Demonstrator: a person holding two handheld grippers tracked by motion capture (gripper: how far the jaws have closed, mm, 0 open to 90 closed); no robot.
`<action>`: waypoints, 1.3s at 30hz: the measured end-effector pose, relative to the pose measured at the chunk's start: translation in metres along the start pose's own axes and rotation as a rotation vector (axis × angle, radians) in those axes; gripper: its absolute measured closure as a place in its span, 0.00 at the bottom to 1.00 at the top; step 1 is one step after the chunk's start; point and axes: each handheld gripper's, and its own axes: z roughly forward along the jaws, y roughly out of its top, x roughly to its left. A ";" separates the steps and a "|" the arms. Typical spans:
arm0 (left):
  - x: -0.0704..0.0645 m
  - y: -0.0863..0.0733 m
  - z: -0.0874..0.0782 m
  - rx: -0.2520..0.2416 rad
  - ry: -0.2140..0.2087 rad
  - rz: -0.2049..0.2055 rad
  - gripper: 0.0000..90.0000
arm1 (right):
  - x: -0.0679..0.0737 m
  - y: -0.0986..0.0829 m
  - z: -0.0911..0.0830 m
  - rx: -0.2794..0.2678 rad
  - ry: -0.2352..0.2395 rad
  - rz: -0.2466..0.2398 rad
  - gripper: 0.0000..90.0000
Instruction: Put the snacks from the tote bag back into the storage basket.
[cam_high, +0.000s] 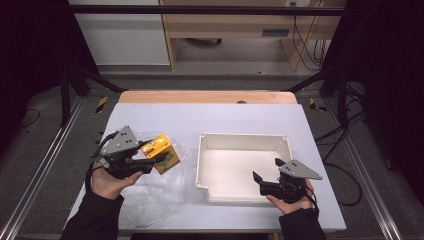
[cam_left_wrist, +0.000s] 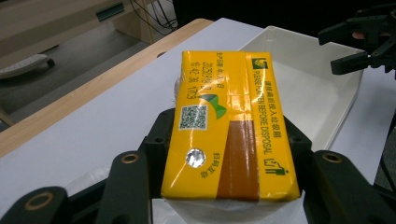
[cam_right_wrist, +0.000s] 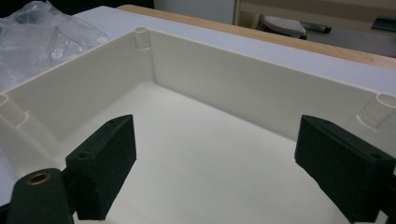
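The left tool (cam_high: 161, 161) clamps a yellow tissue pack (cam_high: 160, 152) above crinkled clear plastic (cam_high: 155, 192) on the table (cam_high: 165, 117). The right tool (cam_high: 267, 175) hangs wide open, holding nothing, over the white tray (cam_high: 242, 137).

The table (cam_high: 215, 117) has a pale lavender-white top with a strip of bare wood (cam_high: 207, 96) along its far edge. Around it the floor (cam_high: 55, 150) is grey carpet, crossed on both sides by metal rails (cam_high: 37, 175) running toward the camera, with short yellow-and-black hazard markings (cam_high: 101, 104) near the table's far corners. Black frame struts (cam_high: 80, 75) slant down at left and right, and a dark bar (cam_high: 200, 10) runs across the top. Beyond stands a light wooden desk (cam_high: 225, 30) beside a white panel (cam_high: 125, 35), with black cables (cam_high: 305, 40) hanging at its right. The sides of the room lie in deep shadow, while the table is brightly lit.
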 end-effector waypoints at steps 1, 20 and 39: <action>-0.001 0.002 0.002 -0.001 -0.005 0.003 0.56 | 0.000 0.000 0.000 0.002 -0.001 0.000 0.14; -0.014 0.017 0.053 0.037 -0.120 0.078 0.56 | -0.002 -0.001 -0.001 -0.001 -0.003 0.008 0.13; -0.034 0.033 0.088 0.041 -0.226 0.143 0.56 | -0.005 -0.001 -0.001 -0.004 -0.008 0.019 0.13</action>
